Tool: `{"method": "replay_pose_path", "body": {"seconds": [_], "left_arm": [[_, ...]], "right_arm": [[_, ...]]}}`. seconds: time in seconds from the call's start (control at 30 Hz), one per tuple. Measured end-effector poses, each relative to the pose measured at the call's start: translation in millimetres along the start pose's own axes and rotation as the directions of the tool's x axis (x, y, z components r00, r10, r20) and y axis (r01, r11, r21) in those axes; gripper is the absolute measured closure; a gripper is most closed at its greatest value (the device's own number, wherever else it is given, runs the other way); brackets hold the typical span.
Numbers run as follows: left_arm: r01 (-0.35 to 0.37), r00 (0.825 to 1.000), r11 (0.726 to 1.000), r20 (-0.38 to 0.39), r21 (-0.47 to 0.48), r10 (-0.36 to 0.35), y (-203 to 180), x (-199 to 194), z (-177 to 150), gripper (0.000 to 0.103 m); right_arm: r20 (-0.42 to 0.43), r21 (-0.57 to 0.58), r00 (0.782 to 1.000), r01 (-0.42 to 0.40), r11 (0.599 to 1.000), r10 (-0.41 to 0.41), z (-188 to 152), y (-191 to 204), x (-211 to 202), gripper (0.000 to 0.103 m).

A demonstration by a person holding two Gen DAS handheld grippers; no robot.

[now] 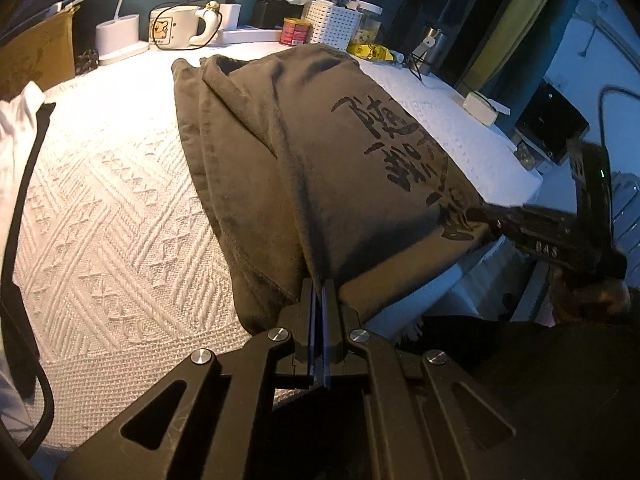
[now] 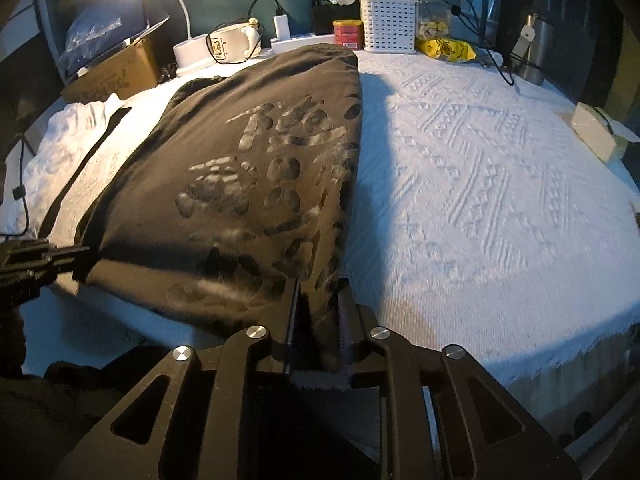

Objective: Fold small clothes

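A dark olive garment with black printed characters lies folded lengthwise on the white textured table cover. My left gripper is shut on its near edge, the cloth pinched between the blue pads. In the right wrist view the same garment runs away from me, and my right gripper stands at its near right corner with the jaws apart. A fold of the cloth sits loosely in that gap. Each gripper shows in the other's view: the right gripper at the garment's corner, the left gripper at the other.
A white garment with black trim lies at the table's left. Along the back stand a lamp base, mug, red can, white basket, yellow packet and cardboard box. The cover is bare right of the garment.
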State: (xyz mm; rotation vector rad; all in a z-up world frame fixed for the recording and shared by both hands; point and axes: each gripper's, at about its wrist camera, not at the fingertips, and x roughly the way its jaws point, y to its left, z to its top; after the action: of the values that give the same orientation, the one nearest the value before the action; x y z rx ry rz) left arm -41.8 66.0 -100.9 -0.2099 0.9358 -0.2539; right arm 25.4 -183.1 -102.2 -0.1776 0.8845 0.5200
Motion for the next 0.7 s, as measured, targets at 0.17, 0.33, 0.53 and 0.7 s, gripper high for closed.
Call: {"method": "replay_pose_path", "body": {"seconds": [0.17,0.33,0.53,0.7], "left_arm": [[0.008,1.0,1.0,-0.007,-0.013,-0.008,2,0,0,0.101],[-0.002,1.0,1.0,-0.021,-0.01,0.002,-1,-3,6,0.101],[-0.025,0.999,1.0,0.035,0.008,0.025,-7,-13,20,0.052],[-0.082,0.996,0.997,0.036,-0.009,0.082,-5,-11,35,0.042]], "right_arm": [[0.007,-0.001,1.0,-0.006,1.0,0.006,-11,-1,-7,0.082],[-0.043,0.024,0.999,-0.022,0.999,0.023,-7,-5,-10,0.081],[-0.043,0.007,0.999,-0.03,1.0,0.031,1,-2,-21,0.077],[-0.016,0.018,0.999,-0.034,0.999,0.034,12,-7,-26,0.066]]}}
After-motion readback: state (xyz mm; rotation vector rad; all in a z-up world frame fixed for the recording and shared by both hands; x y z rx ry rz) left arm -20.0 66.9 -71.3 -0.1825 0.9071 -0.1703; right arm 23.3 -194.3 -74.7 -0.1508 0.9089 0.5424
